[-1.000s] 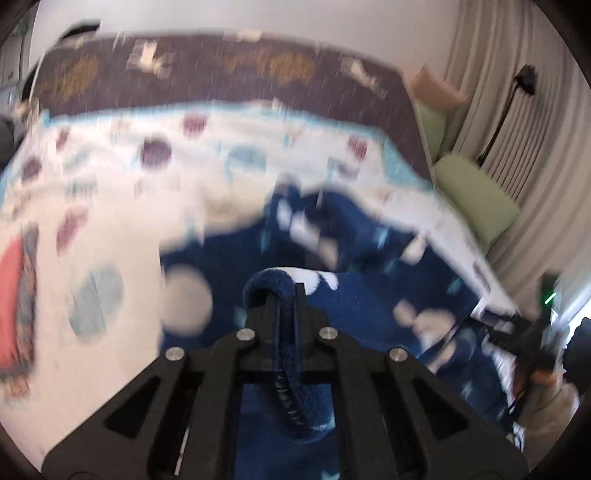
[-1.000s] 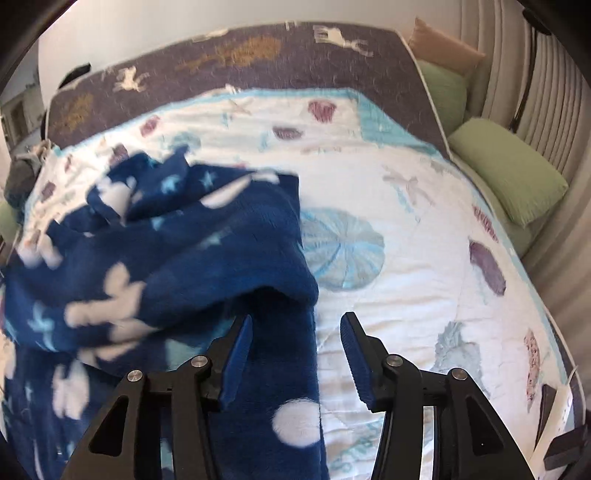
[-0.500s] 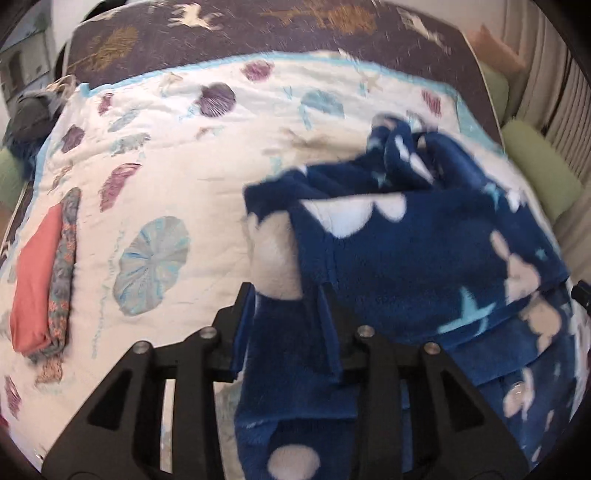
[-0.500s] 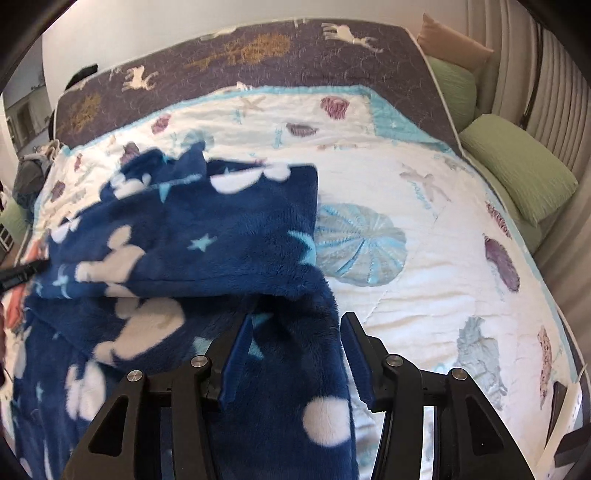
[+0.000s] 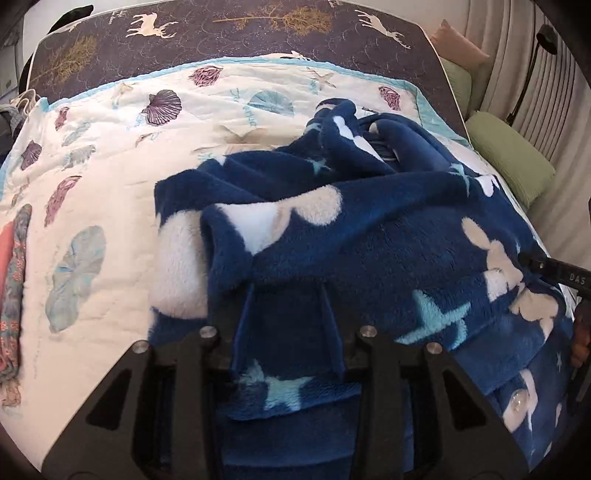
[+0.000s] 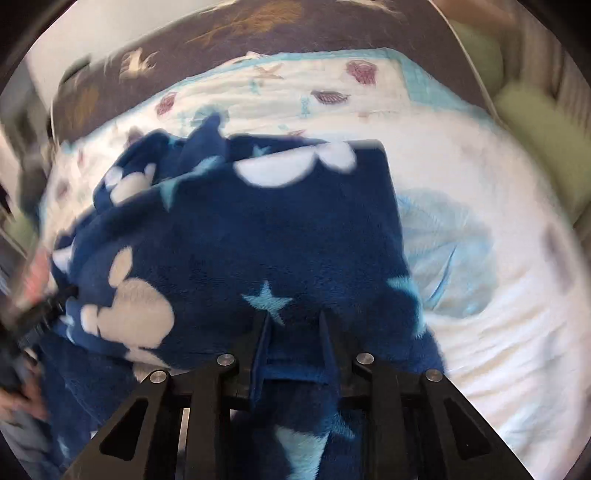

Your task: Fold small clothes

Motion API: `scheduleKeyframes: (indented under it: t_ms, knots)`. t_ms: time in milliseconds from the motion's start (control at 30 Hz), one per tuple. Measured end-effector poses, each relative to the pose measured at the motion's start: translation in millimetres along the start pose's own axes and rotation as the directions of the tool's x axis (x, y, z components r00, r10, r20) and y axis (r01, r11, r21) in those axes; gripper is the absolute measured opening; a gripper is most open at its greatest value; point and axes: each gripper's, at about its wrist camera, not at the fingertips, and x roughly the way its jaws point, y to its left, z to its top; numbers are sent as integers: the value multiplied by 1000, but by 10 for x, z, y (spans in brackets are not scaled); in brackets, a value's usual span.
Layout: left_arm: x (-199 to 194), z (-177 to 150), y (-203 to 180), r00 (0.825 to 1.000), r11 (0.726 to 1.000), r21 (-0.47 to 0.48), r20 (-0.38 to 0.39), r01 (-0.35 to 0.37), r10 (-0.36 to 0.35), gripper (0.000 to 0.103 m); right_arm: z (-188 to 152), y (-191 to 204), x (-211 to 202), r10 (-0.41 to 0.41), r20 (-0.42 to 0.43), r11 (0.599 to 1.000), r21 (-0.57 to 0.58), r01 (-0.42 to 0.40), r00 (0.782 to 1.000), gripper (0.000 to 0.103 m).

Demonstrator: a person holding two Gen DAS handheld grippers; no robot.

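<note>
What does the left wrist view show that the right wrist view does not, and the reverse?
Only the left wrist view: a folded coral-and-patterned garment at the quilt's left edge, the black right gripper entering at right, and sharp white deer prints on the dark bedspread. Only the right wrist view, which is blurred: bare white seashell quilt right of the navy fleece garment with white shapes and pale stars. Both: that fleece between the camera's own gripper fingers, the quilt, green pillows.
</note>
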Motion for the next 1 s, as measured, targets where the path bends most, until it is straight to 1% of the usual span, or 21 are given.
scheduleKeyframes:
  t_ms: [100,133,167,200,233,267,333,467,533,567,600,633,667,700,733,767,800,867,900,967,1000]
  knots:
    - [-151,126,-65,1000,1000,-15,0,-14,14,39,34,86,-144,-17,14,1000,-26,17,1000,24]
    - [-204,206,-71,1000,1000,-23,21,1,-1,39,72,122,-187,-2,19,999,-36,2,1000,26]
    - [-272,335,-91,998,999,-25,58,29,-27,45,142,179,-232,33,27,998,-49,-32,999,26]
    - [-304,441,-115,996,999,-21,81,38,-36,60,233,237,-272,71,41,996,-56,-69,997,26]
    - [-304,582,-145,994,999,-14,103,35,-33,70,341,292,-290,93,50,994,-59,-90,994,31]
    - [-251,699,-163,993,1000,-9,117,27,-26,83,458,351,-276,107,48,992,-65,-104,993,44]
    - [-123,890,-170,993,1000,-15,118,6,-4,83,714,484,-159,151,22,986,-80,-149,988,56]
    - [435,1140,-71,1000,994,-109,2,4,-4,83,1043,559,281,184,-43,983,-2,-185,982,56]
    - [644,1159,-57,998,988,-155,-55,28,-37,69,1098,583,496,186,-80,983,24,-184,979,56]
    - [723,1159,-40,995,982,-182,-71,54,-68,50,1125,569,612,168,-96,986,34,-165,981,56]
    - [782,1145,-22,991,973,-212,-81,91,-110,28,1150,556,714,152,-105,988,47,-148,983,56]
    - [802,1138,-18,986,964,-236,-80,125,-147,22,1165,552,776,152,-105,987,60,-146,983,56]
    - [778,1114,4,986,954,-267,-55,136,-156,17,1169,540,815,164,-100,985,79,-156,981,41]
    - [745,1093,22,986,950,-276,-39,145,-162,9,1163,521,820,209,-82,974,105,-200,975,17]
    - [712,1065,44,986,949,-278,-36,147,-164,9,1151,507,808,239,-77,966,122,-228,968,8]
    - [672,1017,110,990,951,-281,-27,126,-139,9,1131,493,751,260,-51,959,133,-252,964,8]
    - [649,970,214,994,954,-285,-22,94,-104,2,1104,476,649,250,-15,963,113,-247,968,8]
    - [712,859,424,998,956,-291,-64,-44,26,0,1071,382,581,180,1,979,97,-180,984,8]
    - [765,804,546,997,945,-326,-83,-36,9,0,1049,309,648,156,-31,982,114,-152,987,8]
    - [743,767,694,995,913,-406,-68,44,-78,0,979,230,806,157,-86,978,151,-143,984,9]
    - [702,791,688,995,911,-409,-58,55,-86,1,973,253,813,149,-80,981,137,-137,986,10]
